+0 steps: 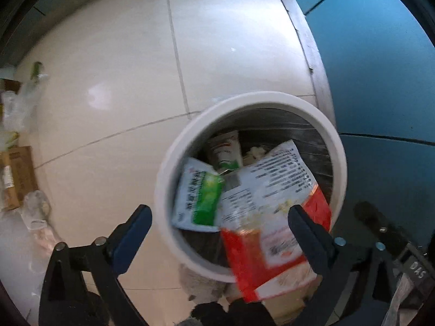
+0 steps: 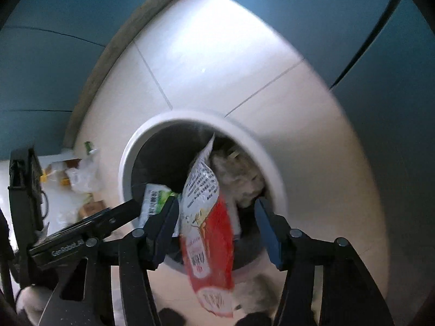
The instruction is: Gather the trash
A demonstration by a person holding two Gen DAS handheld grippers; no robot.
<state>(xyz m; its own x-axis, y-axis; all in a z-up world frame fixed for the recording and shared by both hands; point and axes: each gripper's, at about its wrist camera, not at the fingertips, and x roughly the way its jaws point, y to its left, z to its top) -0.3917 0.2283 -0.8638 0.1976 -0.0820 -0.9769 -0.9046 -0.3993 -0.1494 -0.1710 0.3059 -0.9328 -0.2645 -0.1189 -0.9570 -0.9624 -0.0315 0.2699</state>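
We hold both tools over the round white plastic trash bin (image 1: 337, 146) so that whatever leaves them falls inside rather than onto the cream tiled floor (image 1: 108, 54), and the bin stands close to the teal wall (image 1: 380, 54) where it is out of the way. The red-and-white printed snack wrapper (image 2: 206, 233) hangs edge-on over the bin's mouth, and it looks blurred, so we judge it to be dropping in; it lies beside the left finger of the right hand-held gripper (image 2: 214, 214) but we see nothing pinching it, since that tool's blue-padded fingers (image 2: 267, 231) stand spread wide. The left hand-held gripper (image 1: 220, 217) is likewise spread, holding nothing, its tips straddling the near rim. Already in the bin, on its dark liner, we see a green-and-white sachet (image 1: 198, 195), a pale upright packet (image 1: 225, 149) and some crumpled whitish paper (image 2: 239, 179). Both tools point steeply downward into the bin, side by side, the left one's dark body showing at the left edge of the right wrist view. More clutter, clear plastic bags (image 1: 35, 209) and a brown cardboard box (image 1: 17, 176), lies on the floor well apart, so we judge the collecting unfinished.
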